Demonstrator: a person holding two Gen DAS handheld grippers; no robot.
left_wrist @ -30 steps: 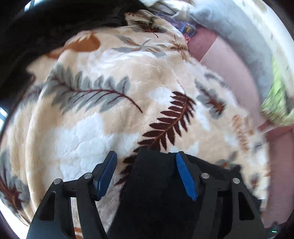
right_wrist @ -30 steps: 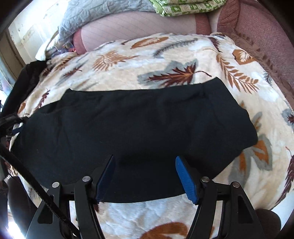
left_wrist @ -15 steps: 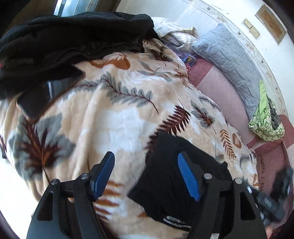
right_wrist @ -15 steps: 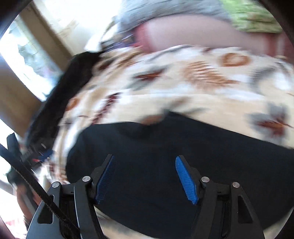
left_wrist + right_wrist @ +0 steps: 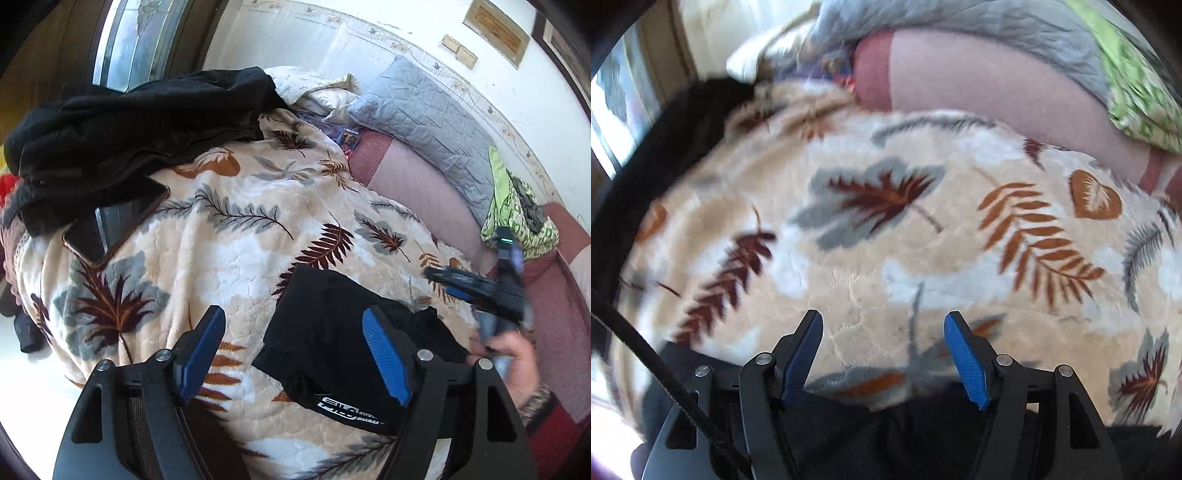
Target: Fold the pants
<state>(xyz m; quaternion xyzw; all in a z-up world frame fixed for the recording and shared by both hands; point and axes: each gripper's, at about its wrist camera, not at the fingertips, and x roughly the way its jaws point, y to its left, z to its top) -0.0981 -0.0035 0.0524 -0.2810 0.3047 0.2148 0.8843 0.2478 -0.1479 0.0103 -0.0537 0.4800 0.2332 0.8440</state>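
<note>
Your left hand-held gripper [image 5: 293,350] hangs over the leaf-print blanket [image 5: 229,251] on the bed, its blue pads apart and the jaws opening, with nothing clamped between them. At the far left of that view a heap of dark clothes [image 5: 140,122] sits on the blanket's upper edge, with a flat dark case [image 5: 110,225] just below it; neither is touched.

The pants [image 5: 332,332] lie folded into a compact black bundle, right of centre in the left wrist view, and they reach under the gripper's right finger [image 5: 386,356]. A white printed logo shows at the bundle's near edge. Its long axis appears to run from near you up and away across the bed, though the fisheye bends it.

Further right, your right hand [image 5: 513,354] carries the right hand-held gripper [image 5: 882,354], seen blurred in the left wrist view beside the bundle's far right side. In its own view the pads stand apart over bare blanket, holding nothing, and black cloth shows only along the bottom edge, below the fingers.

Judged from this, the bundle lies between your two hands, and the left gripper is the nearer for any next fold or smoothing.
</note>
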